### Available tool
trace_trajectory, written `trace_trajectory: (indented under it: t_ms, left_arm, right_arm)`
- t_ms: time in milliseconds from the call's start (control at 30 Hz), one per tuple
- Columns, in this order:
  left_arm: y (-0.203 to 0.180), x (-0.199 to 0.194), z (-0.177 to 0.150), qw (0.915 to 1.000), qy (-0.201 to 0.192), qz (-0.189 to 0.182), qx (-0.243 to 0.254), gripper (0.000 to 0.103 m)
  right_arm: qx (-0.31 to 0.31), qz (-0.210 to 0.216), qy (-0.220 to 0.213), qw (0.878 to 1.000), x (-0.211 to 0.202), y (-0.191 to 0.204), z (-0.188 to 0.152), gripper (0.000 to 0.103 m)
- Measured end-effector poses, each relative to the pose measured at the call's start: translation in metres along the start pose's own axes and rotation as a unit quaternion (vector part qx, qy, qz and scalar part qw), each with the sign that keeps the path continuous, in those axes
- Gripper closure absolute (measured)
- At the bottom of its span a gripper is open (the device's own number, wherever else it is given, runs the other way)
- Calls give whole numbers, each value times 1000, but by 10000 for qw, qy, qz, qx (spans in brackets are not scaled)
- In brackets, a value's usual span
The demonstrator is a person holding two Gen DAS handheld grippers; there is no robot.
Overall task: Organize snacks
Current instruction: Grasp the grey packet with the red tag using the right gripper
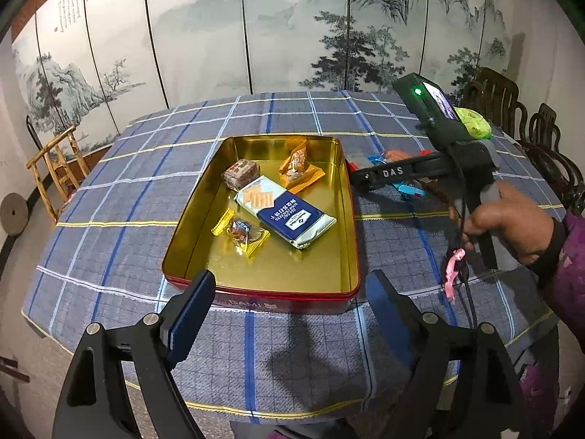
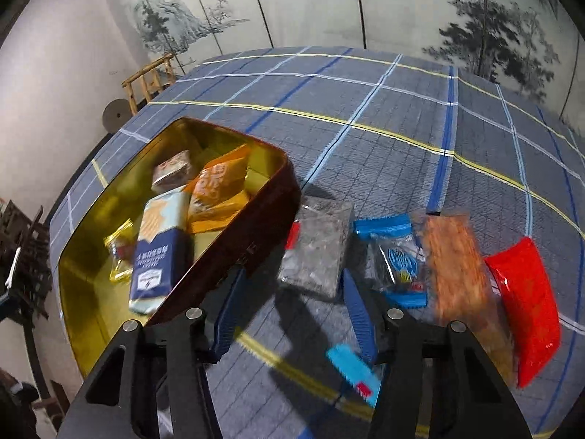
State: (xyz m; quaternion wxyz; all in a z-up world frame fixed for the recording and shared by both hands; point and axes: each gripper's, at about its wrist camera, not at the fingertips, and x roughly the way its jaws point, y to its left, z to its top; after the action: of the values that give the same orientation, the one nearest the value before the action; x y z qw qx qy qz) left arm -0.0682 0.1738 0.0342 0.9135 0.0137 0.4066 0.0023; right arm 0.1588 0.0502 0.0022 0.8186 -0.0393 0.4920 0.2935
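The right hand-held gripper (image 2: pixel 289 314), jaws partly open and gripping nothing, hangs low over the checked cloth of the counter (image 2: pixel 365 109), pointed at a clear-wrapped snack (image 2: pixel 318 245) lying just beside the tin (image 2: pixel 234 252); the left hand-held gripper (image 1: pixel 289 307) stands wide and empty at the tin's near rim. The job looks about half done: a blue-and-white cracker pack (image 1: pixel 285 216), an orange packet (image 1: pixel 298 166), a brown square packet (image 1: pixel 241 175) and a yellow-wrapped sweet (image 1: pixel 241 232) already lie inside, with plenty of gold floor still bare. Left out on the cloth, in a loose row, are the clear one, a blue-ended packet (image 2: pixel 398 259), an orange-brown packet (image 2: pixel 457 267), a red packet (image 2: pixel 526 303) and a small blue wrapper (image 2: pixel 354 373) beside the right jaw. The tin's wall rises close by the clear snack, leaving tight room for the jaws. Wooden chairs (image 1: pixel 512 102) and a painted screen (image 1: pixel 256 29) ring the counter.
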Motion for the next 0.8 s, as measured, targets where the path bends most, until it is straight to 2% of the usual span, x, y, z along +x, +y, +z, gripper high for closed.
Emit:
trace_trajectory:
  t_ms: [100, 233, 367, 467, 567, 700, 800]
  left_arm:
    - [0, 5, -1, 10000, 85, -19, -26, 22]
    - [1, 8, -3, 9998, 170, -20, -71, 22]
    - [0, 4, -3, 9999, 122, -36, -53, 22]
    - [-6, 0, -1, 9999, 83, -74, -16, 21]
    - [-17, -2, 0, 9997, 96, -196, 77, 21]
    - [-38, 1, 4, 9988, 134, -404, 238, 21]
    - [-56, 6, 10, 9977, 116, -537, 395, 21]
  right_arm:
    - [40, -97, 89, 9999, 11, -3, 8, 53]
    - [-14, -267, 158, 9995, 20, -4, 13, 64]
    - [38, -147, 15, 9999, 2, -4, 4, 67]
    - [252, 240, -278, 9990, -44, -9, -25, 67]
    - [491, 220, -527, 9972, -90, -24, -63, 67]
    - [1017, -114, -719, 9921, -135, -68, -106, 67]
    - [1420, -649, -706, 9852, -156, -114, -140, 67]
